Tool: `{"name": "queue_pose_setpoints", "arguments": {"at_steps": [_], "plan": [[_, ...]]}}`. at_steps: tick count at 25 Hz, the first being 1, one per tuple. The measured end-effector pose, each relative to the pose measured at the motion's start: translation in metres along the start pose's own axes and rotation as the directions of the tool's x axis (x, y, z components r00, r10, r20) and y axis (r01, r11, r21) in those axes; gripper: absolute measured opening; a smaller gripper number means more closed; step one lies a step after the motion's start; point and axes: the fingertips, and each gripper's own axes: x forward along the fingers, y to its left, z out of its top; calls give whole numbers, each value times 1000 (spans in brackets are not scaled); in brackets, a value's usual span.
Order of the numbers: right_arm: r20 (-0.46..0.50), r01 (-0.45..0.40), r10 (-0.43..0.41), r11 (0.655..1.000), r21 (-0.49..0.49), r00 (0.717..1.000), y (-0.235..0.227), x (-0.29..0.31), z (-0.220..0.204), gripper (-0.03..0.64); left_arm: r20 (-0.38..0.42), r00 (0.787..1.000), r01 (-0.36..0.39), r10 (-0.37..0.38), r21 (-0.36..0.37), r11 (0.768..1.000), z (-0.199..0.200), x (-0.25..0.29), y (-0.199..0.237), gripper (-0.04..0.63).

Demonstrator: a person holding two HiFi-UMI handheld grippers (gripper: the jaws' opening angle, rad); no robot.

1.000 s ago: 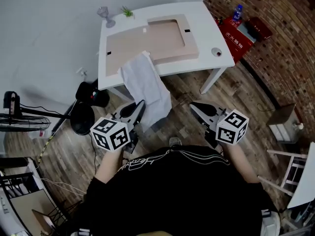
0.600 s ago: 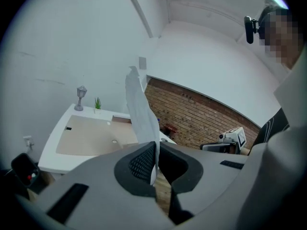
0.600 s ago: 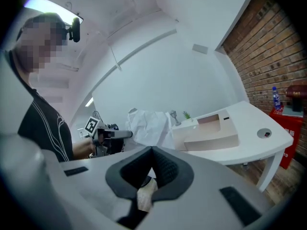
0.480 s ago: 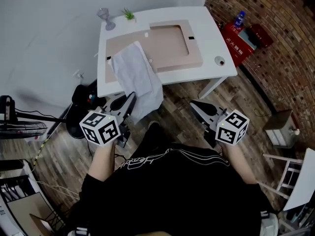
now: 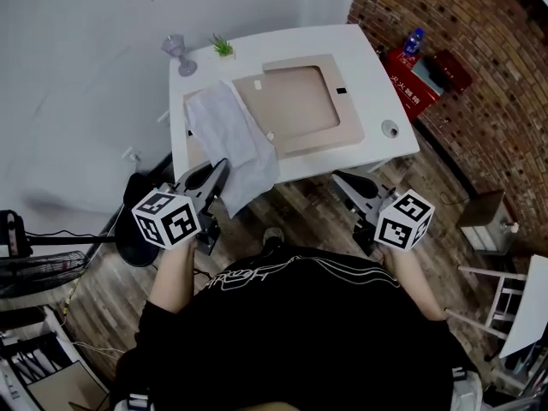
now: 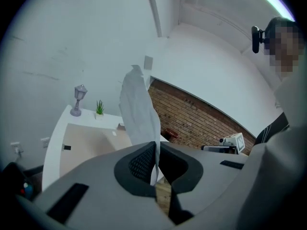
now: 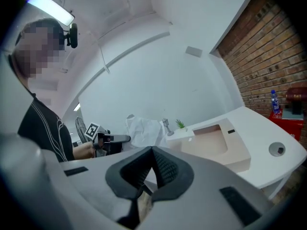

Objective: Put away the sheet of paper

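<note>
Table (image 5: pixel 377 84) dead ahead, sheet of paper (image 5: pixel 227 135) pinched in the left claw (image 6: pixel 156 150)

The white table has a tan recessed board (image 5: pixel 291 101) on top, so my guess is that's the drop-off spot. The sheet of paper sticks up from the left claw, which is clamped on its lower edge. Probably so the rest hangs free over the table's near-left corner instead of crumpling; can't tell if it touches. The right claw (image 7: pixel 152 150) is pressed together on nothing, held off to the side out of the way.

Black shirt (image 5: pixel 300 341) with thin white lines — grey left gripper (image 5: pixel 221 171), right gripper (image 5: pixel 342 181), black-and-white marker cubes (image 5: pixel 167 217)
</note>
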Motion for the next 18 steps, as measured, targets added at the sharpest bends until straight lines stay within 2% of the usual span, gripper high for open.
{"name": "queue_pose_setpoints", "arguments": {"at_steps": [7, 18], "plan": [[24, 38, -38, 999, 10, 999, -11, 36, 16, 3, -5, 998, 60, -60, -21, 998, 26, 22, 39, 32], [15, 130, -130, 991, -4, 991, -25, 53, 15, 3, -17, 989, 144, -147, -111, 983, 33, 68, 73, 32]]}}
